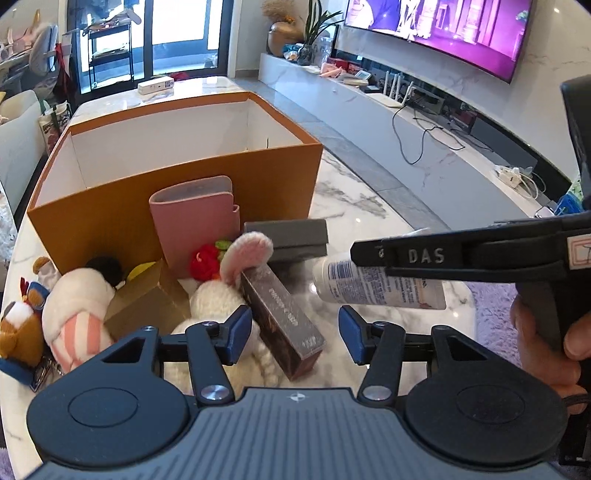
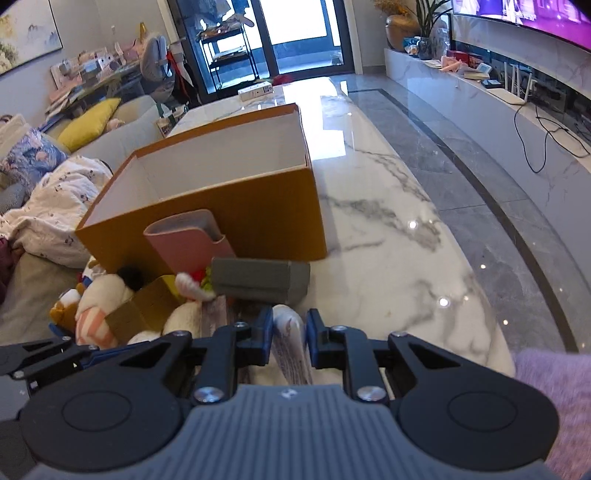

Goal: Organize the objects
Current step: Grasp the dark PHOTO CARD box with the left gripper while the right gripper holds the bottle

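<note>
Living room with a white marble-patterned counter (image 1: 369, 206) carrying an open orange box (image 1: 177, 184), its white interior bare where visible. Against the near wall of the box leans a pink case (image 1: 195, 218); in front of it lie a grey box (image 1: 291, 238), a dark brown carton (image 1: 284, 317), a gold box (image 1: 147, 302) and several plush toys (image 1: 77, 310), all crowded together and touching.

Left wrist view: the left hand-held gripper (image 1: 291, 334) has its blue pads (image 1: 236, 332) spread wide, with nothing between them, above the brown carton and a white plush. The right hand-held gripper (image 1: 373, 254) enters from the right, marked "DAS", pinching a white tube (image 1: 369, 286) with printed text; the tube is held horizontally, clear of the counter, just right of the brown carton. Part of the person's right hand (image 1: 546, 332) shows on the handle. A lit television (image 1: 443, 29) and a low media cabinet (image 1: 406, 122) appear behind.

Right wrist view: the right hand-held gripper (image 2: 288, 338) is seen from behind, its pads pressed against the sides of the white tube (image 2: 290, 343), which points toward the grey box (image 2: 262, 278). Only this view shows a sofa (image 2: 55, 177) with a yellow cushion (image 2: 88, 123) left of the counter.
</note>
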Tool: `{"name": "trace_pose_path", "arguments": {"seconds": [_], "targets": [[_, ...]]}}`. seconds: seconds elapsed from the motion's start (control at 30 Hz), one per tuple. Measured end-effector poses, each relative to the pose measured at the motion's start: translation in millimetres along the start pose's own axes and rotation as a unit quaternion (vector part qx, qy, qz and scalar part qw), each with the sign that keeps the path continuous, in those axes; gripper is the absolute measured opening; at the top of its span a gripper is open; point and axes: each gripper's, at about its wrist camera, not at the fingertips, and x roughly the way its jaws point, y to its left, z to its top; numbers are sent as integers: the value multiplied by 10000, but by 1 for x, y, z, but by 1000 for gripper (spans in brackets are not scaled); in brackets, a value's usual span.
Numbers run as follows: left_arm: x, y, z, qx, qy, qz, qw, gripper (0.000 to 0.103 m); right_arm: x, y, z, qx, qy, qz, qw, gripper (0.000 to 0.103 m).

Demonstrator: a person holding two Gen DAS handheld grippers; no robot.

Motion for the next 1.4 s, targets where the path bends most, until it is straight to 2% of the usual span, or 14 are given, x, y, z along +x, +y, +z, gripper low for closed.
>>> {"name": "trace_pose_path", "arguments": {"seconds": [0.13, 0.43, 0.6, 0.67, 0.7, 0.8, 0.93, 1.0, 1.1, 1.27, 1.4], "targets": [[14, 0, 11, -59, 251, 36, 9997, 61, 16, -7, 9, 232, 283, 34, 9993, 20], [51, -5, 19, 52, 857, 226, 9960, 61, 33, -12, 21, 169, 357, 49, 9992, 20], [65, -8, 21, 148, 1019, 396, 9939, 61, 35, -15, 24, 184, 324, 150, 9992, 25], [68, -8, 20, 171, 1067, 412, 9933, 61, 33, -16, 25, 161, 313, 181, 9992, 31], [69, -8, 19, 171, 1073, 414, 9932, 60, 31, -17, 25, 152, 299, 180, 9993, 36], [72, -7, 19, 182, 1110, 474, 9925, 50, 26, -18, 23, 96, 332, 162, 9993, 37], [71, -2, 19, 140, 1083, 476, 9929, 40, 20, -21, 11, 57, 516, 96, 9986, 51], [71, -4, 16, 304, 1056, 527, 9925, 32, 20, -24, 1, 71, 683, 90, 9976, 51], [67, -10, 11, 473, 984, 523, 9926, 26, 16, -33, -9, 333, 812, 116, 9961, 52], [58, 0, 6, 253, 901, 406, 9948, 26, 14, -35, -26, 271, 1045, 85, 9941, 52], [48, 5, 6, 25, 754, 294, 9967, 26, 27, -31, -48, 115, 1538, 186, 9879, 52]]}}
